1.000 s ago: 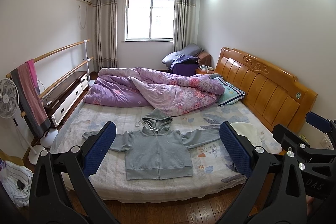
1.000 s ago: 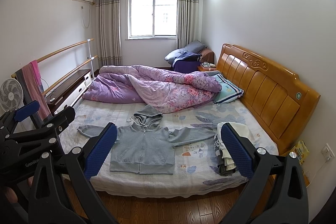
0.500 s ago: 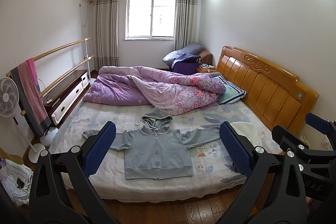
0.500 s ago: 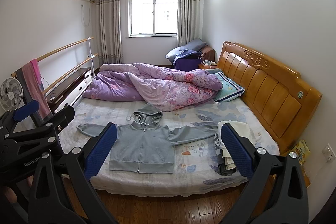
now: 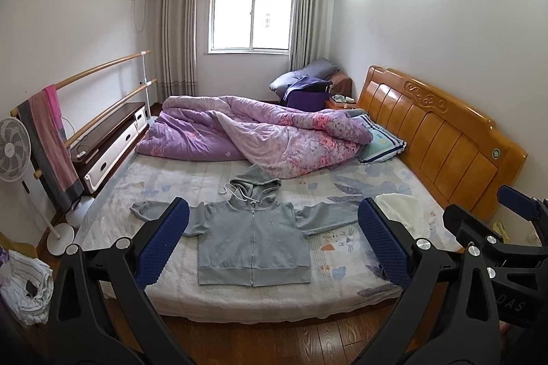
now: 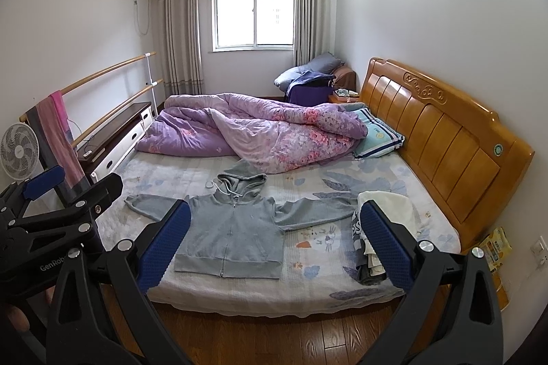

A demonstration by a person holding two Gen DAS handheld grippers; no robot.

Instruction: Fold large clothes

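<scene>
While I hang above the wooden floor short of the bed (image 5: 239,303), my left gripper (image 5: 272,241) stands wide open, holding nothing. Between its blue pads, the grey hoodie (image 5: 253,238) lies flat on the sheet near the bed's front edge, zipped, sleeves spread to both sides, hood toward the purple quilt (image 5: 260,139). My right gripper (image 6: 274,241) gapes just as wide, empty, with a pile of clothes (image 6: 373,248) behind its right finger.
</scene>
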